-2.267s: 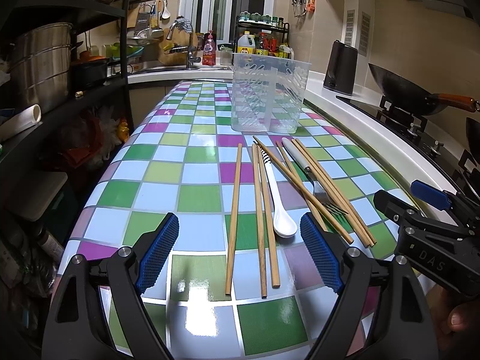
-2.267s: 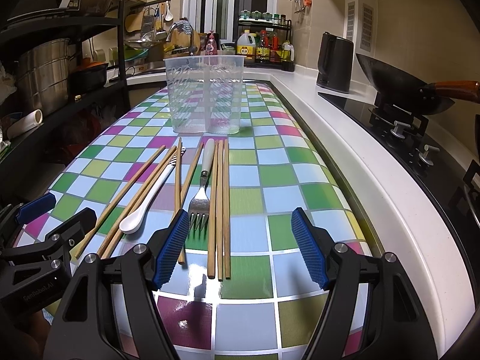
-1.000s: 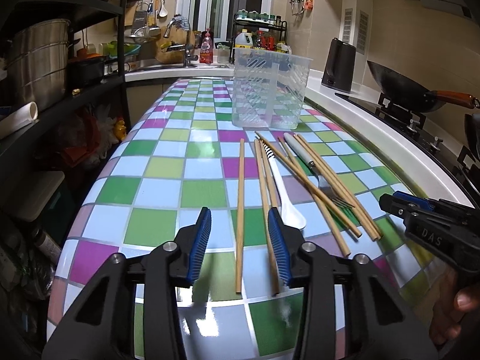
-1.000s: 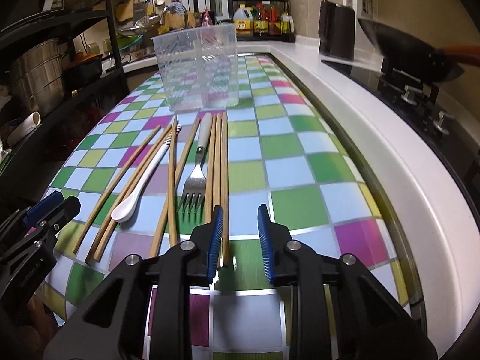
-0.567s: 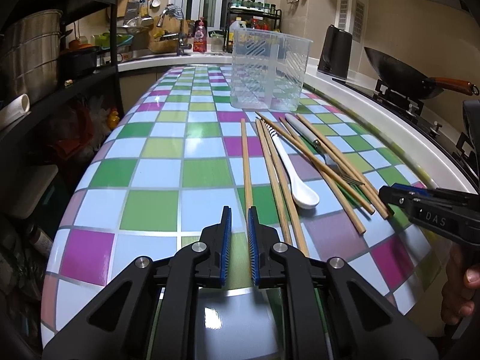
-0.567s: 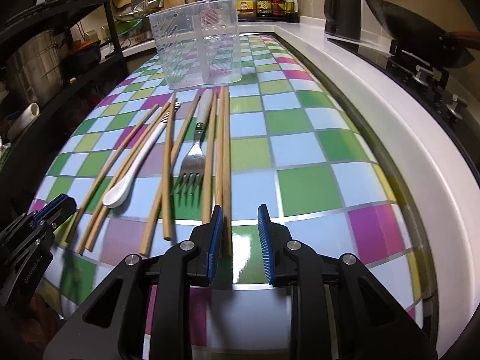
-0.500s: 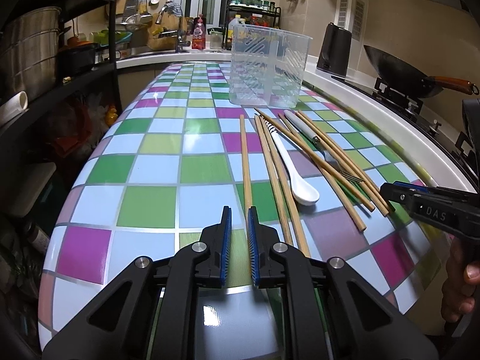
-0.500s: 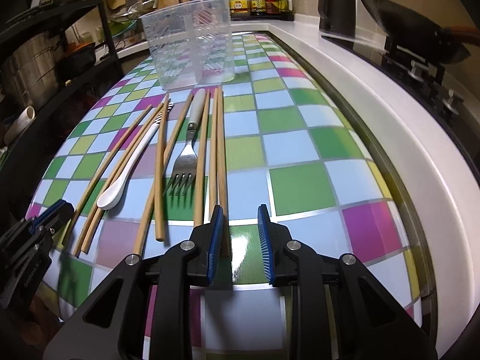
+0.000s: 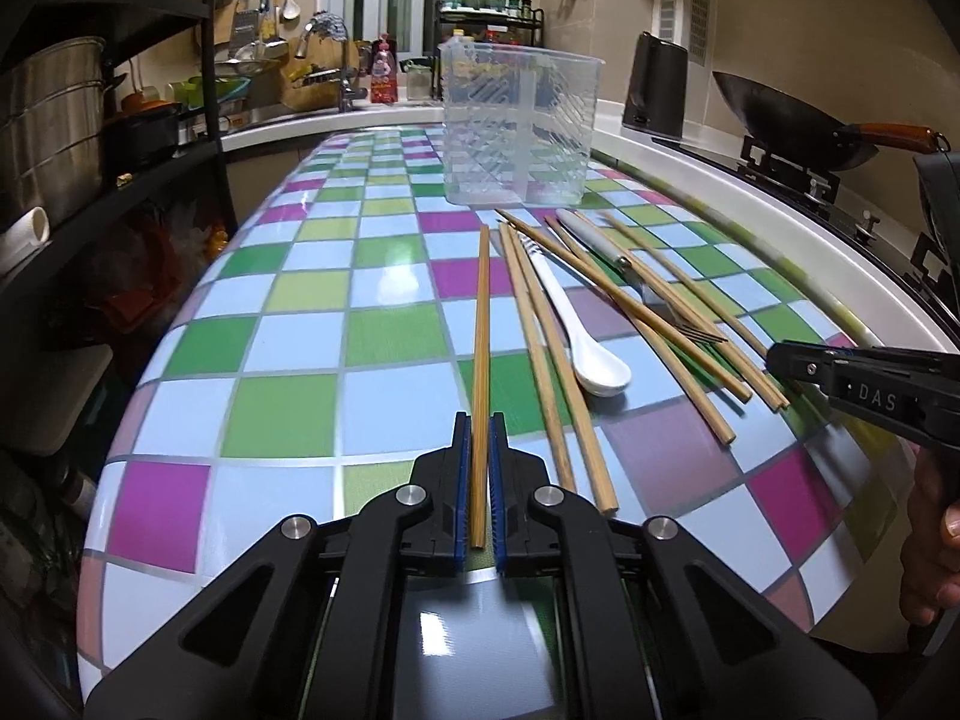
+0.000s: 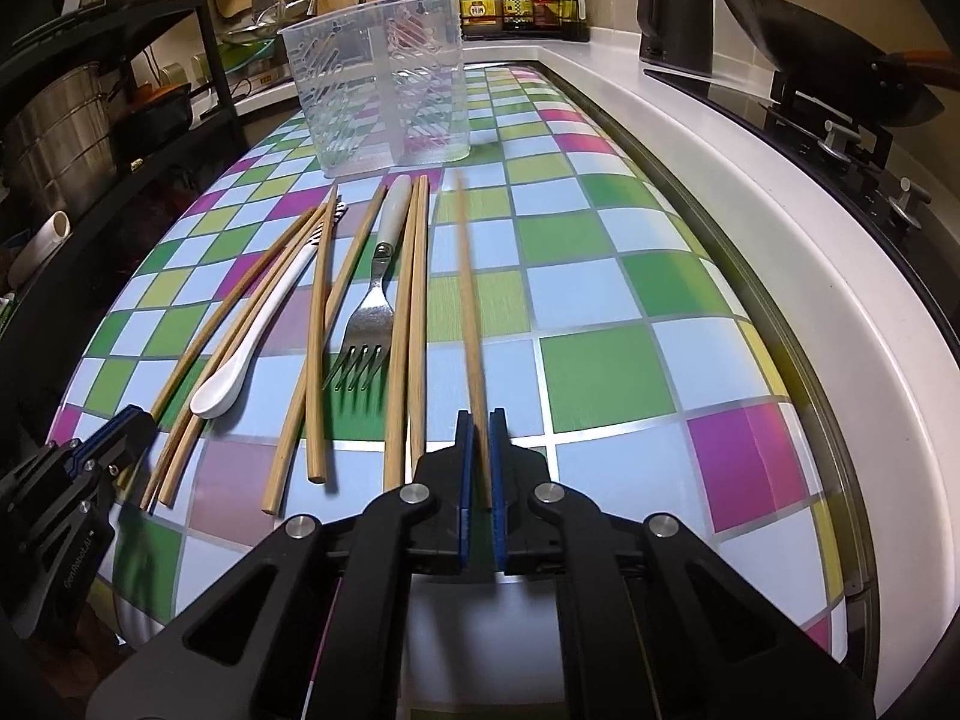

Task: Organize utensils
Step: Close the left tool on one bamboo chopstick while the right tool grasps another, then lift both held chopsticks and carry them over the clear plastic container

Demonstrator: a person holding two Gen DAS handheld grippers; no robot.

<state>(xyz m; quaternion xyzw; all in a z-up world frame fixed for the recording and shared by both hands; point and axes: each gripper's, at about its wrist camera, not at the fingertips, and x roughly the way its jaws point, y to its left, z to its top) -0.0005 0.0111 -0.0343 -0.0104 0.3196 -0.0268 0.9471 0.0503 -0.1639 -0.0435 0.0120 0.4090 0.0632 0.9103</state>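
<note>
Gripping one wooden chopstick in each tool, we are only at the start of the sorting. Our left tool (image 9: pixel 475 492) has its blue pads pressed tight on the near end of the leftmost chopstick (image 9: pixel 481 324), whose far end reaches toward the holder; we judge it barely raised, if at all. Our right tool (image 10: pixel 477 465) is likewise clamped on the near end of the rightmost chopstick (image 10: pixel 467 300), which stands a little apart from the rest of the pile.

Just beside these two, the other pieces lie loose on the checkered desk (image 10: pixel 600 360): a white spoon (image 10: pixel 240 369) with its bowl toward us, a fork (image 10: pixel 367 324) with a pale handle and its tines toward us, and several more chopsticks (image 10: pixel 414 300) fanned and crossing around them.

Farther out, the clear plastic utensil holder (image 10: pixel 384 84) stands upright, with a divider down its middle, and nothing appears to be inside it. So nothing is filed yet: both held sticks need carrying over, and then the spoon, the fork and the rest of the chopsticks remain.
</note>
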